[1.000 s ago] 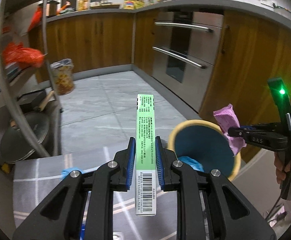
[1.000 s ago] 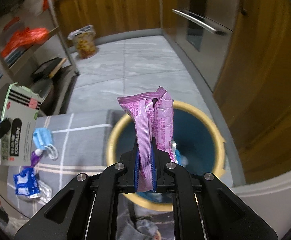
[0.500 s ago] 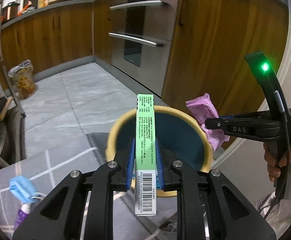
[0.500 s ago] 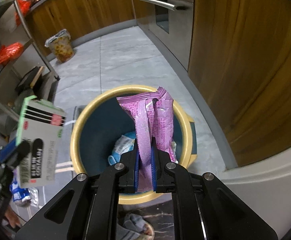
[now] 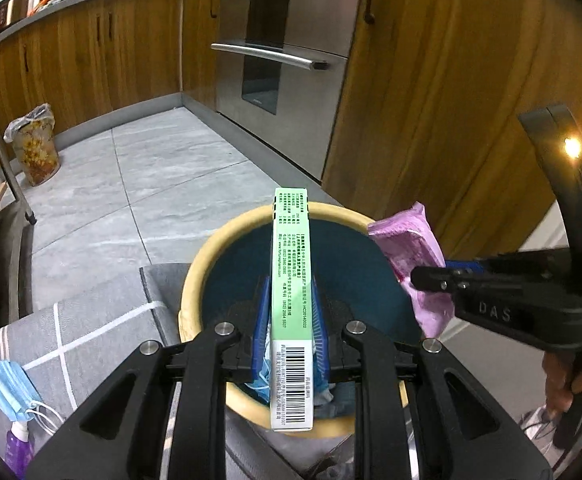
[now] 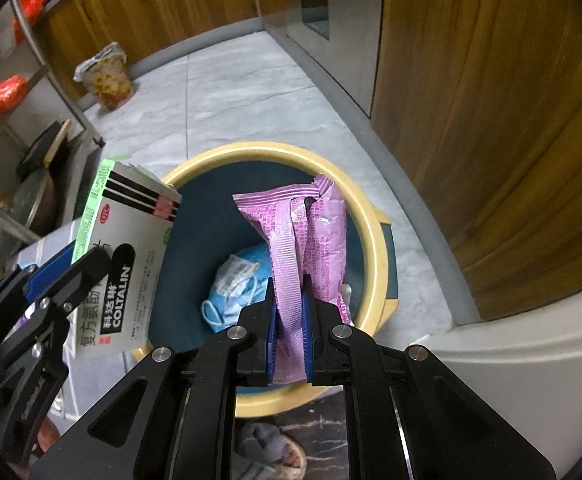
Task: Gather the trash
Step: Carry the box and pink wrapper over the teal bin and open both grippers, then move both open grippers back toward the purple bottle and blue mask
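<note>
A round bin with a yellow rim (image 5: 227,236) (image 6: 371,216) and dark blue inside stands on the floor below both grippers. My left gripper (image 5: 290,320) is shut on a green and white medicine box (image 5: 291,280) (image 6: 127,256), held edge-up over the bin's opening. My right gripper (image 6: 289,300) (image 5: 415,278) is shut on a crumpled pink wrapper (image 6: 307,236) (image 5: 415,248), which hangs over the bin's right half. A blue face mask (image 6: 235,284) lies at the bottom of the bin.
A grey checked cloth (image 5: 79,320) left of the bin holds a blue mask (image 5: 7,388) and a purple bottle (image 5: 17,452). Wooden cabinets (image 5: 431,100) and an oven (image 5: 275,52) stand behind. A second lined bin (image 5: 35,148) sits far left. A slippered foot (image 6: 267,452) is near the bin.
Both grippers have moved toward the bin and lower. The box and the wrapper now hang over its opening, and the bin looks larger in both views.
</note>
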